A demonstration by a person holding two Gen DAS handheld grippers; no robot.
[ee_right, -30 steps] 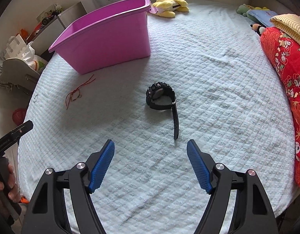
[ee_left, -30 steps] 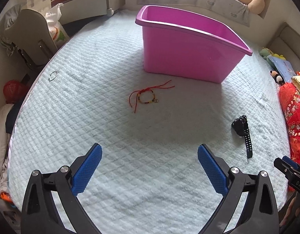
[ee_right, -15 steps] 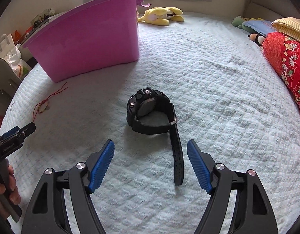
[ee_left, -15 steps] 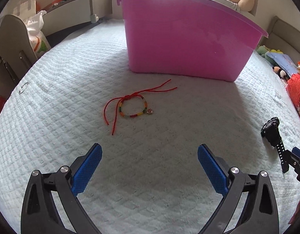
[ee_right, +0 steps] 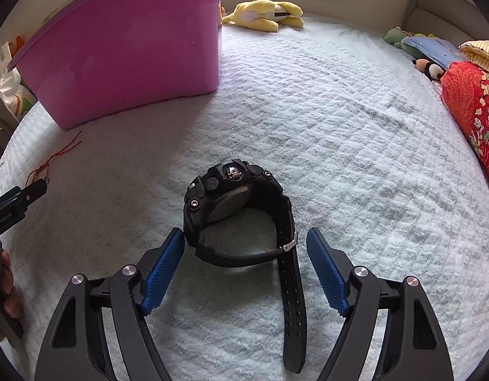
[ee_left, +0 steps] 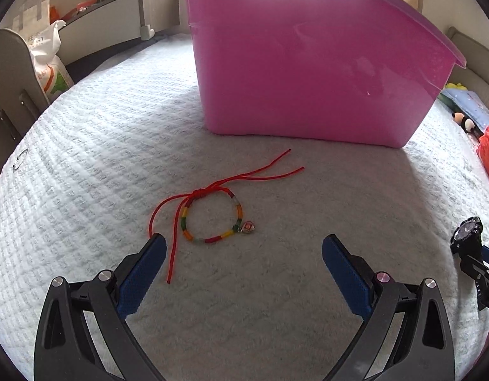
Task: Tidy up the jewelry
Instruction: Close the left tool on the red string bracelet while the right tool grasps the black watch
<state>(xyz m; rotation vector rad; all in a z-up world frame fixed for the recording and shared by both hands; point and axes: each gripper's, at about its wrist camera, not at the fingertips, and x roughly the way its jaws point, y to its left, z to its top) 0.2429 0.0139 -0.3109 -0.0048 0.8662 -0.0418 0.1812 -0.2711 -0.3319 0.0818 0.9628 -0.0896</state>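
Right hand-held gripper (ee_right: 245, 238): wide, straddling watch (ee_right: 235, 216) on bed (ee_right: 355, 146); loose strap may slip.
Left hand-held gripper (ee_left: 244, 244): wide, empty; bracelet (ee_left: 212, 217) at 12 o'clock, thin cord may snag.
Bin (ee_left: 308, 63): beyond.

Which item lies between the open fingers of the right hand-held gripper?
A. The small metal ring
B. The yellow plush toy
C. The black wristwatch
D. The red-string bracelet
C: in the right wrist view the black wristwatch sits on the bedspread between the blue pads of the right hand-held gripper, which stand apart from it.
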